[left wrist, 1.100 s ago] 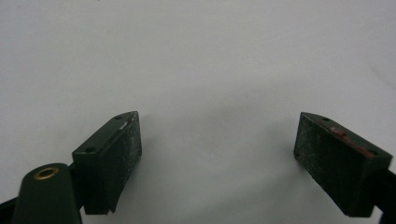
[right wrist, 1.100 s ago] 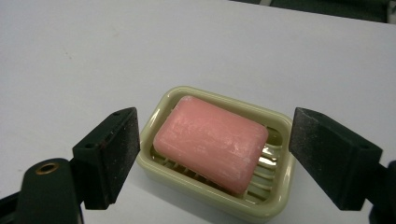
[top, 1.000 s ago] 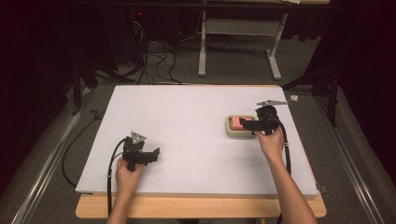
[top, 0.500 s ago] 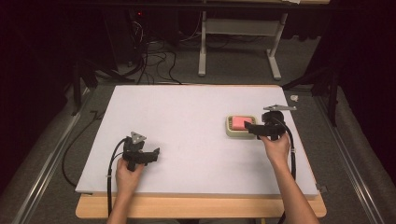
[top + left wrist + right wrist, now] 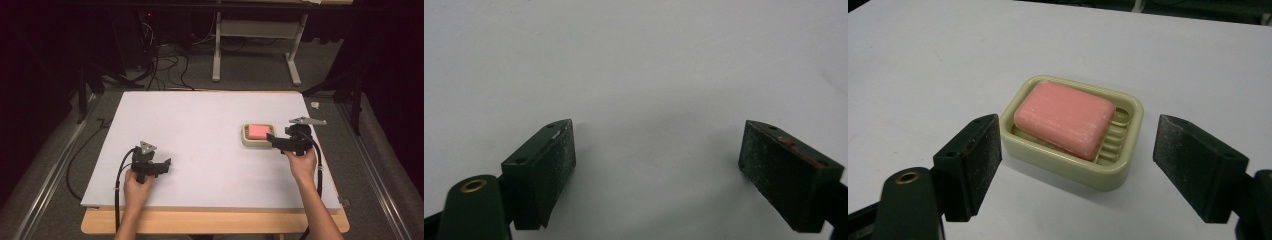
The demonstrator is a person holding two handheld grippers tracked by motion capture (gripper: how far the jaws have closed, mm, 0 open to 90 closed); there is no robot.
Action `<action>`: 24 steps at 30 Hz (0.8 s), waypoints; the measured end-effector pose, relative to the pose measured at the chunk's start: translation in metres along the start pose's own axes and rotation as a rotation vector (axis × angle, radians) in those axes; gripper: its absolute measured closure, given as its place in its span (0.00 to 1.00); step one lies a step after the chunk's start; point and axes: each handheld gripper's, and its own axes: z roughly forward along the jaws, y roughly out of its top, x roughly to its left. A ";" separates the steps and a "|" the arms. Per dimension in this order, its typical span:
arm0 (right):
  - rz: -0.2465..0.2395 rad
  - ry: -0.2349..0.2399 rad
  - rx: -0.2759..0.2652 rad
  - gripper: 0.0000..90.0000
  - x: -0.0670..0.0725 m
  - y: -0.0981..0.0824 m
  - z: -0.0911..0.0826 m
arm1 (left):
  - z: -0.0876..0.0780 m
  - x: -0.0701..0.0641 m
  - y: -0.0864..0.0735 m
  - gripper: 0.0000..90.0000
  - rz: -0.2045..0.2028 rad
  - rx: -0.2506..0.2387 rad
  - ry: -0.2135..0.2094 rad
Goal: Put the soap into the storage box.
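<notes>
A person sits at a table covered by a white board (image 5: 200, 140), holding a black two-jaw gripper in each hand.

The right gripper (image 5: 1075, 170) is on the right side of the board, its jaws spread wide and holding nothing. Just ahead of it sits a pale green soap dish (image 5: 1063, 162) with a pink bar of soap (image 5: 1064, 119) lying in it. In the right gripper view the left jaw is very close to the dish's left corner, perhaps touching it, while the right jaw stands clearly apart from the other side. The soap lies toward one end of the dish, leaving the ribbed floor bare at the other end.

The left gripper (image 5: 150, 166) rests near the front left of the board, well apart from the dish. Its jaws are also wide open, with only bare white surface between them.

The likely risk: because the jaws are not centred on the dish, closing them could push the dish sideways across the smooth board before both pads meet it. A grip on the rounded corners could also slip, tipping the dish and sliding the soap out.
</notes>
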 end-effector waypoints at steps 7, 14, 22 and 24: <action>0.009 -0.001 -0.008 0.23 -0.003 -0.007 -0.007 | 0.000 0.000 0.000 0.17 -0.001 0.000 0.000; 0.014 0.004 -0.018 0.23 -0.006 -0.015 -0.012 | 0.000 0.000 0.000 0.17 0.000 0.000 0.000; 0.012 0.014 -0.032 0.24 -0.006 -0.021 -0.019 | 0.000 0.000 0.000 0.17 0.000 0.000 0.000; 0.017 0.018 -0.037 0.24 -0.006 -0.024 -0.020 | 0.000 0.000 0.000 0.17 0.000 -0.001 0.000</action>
